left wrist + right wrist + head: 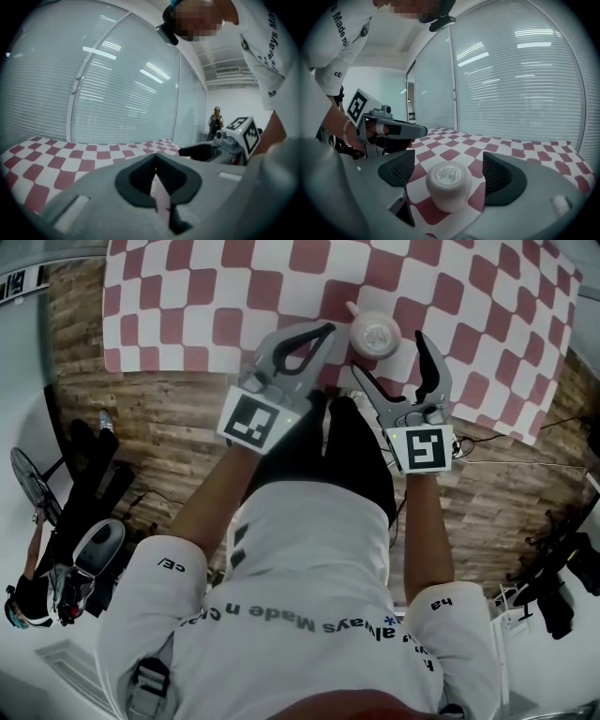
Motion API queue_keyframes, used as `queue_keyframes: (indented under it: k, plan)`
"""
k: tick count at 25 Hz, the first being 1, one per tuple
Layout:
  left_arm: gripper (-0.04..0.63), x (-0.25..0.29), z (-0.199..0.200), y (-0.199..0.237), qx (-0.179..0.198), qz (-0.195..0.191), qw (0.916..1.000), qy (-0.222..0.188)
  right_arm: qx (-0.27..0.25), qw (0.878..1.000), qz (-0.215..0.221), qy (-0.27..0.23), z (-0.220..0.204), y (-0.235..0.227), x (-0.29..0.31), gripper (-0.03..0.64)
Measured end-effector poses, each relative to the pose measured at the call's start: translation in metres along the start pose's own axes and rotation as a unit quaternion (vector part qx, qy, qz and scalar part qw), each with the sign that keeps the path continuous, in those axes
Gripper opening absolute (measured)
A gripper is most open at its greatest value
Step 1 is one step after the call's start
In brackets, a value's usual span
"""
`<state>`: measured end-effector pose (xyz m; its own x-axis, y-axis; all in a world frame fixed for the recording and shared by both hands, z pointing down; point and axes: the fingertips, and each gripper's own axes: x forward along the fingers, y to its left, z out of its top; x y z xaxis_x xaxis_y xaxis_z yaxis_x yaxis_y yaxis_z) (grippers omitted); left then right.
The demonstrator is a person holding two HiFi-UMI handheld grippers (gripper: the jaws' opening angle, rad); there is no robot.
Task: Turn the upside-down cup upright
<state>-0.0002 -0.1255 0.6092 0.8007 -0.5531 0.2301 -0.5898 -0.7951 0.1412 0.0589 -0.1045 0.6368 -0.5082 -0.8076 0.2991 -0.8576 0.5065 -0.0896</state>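
Our right claw (391, 360) stands wide open and empty. The upside-down cup (446, 185) is framed between its jaws at the lower middle of the right gripper view, not yet touched. In the head view the cup sits base-up on the checked cloth (187, 296) at upper middle, its handle (353, 307) pointing to the upper left. Our left claw (323, 333), just left of the cup, is closed on nothing. We judge it best to ease forward until both pads flank the wall at mid-height, clear of the handle, then close squarely before lifting and rolling.

Left gripper (325, 332) held forward, jaws pressed together. Right gripper (387, 352) held beside it, jaws spread wide. Left forearm (211, 498) and right forearm (424, 521) extended forward, both grippers tipped slightly downward.
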Motion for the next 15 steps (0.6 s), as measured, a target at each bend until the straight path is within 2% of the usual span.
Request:
queue_keyframes:
  k: [7,15]
  plan:
    - [0.003,0.014,-0.042,0.009,0.005,-0.006,1.0000,0.006,-0.001,1.000,0.001,0.008,-0.040,-0.003,0.026,0.458]
    - [0.003,0.018,-0.070,0.016,0.007,0.001,0.9999,0.014,-0.011,1.000,-0.001,0.007,-0.064,-0.004,0.039,0.456]
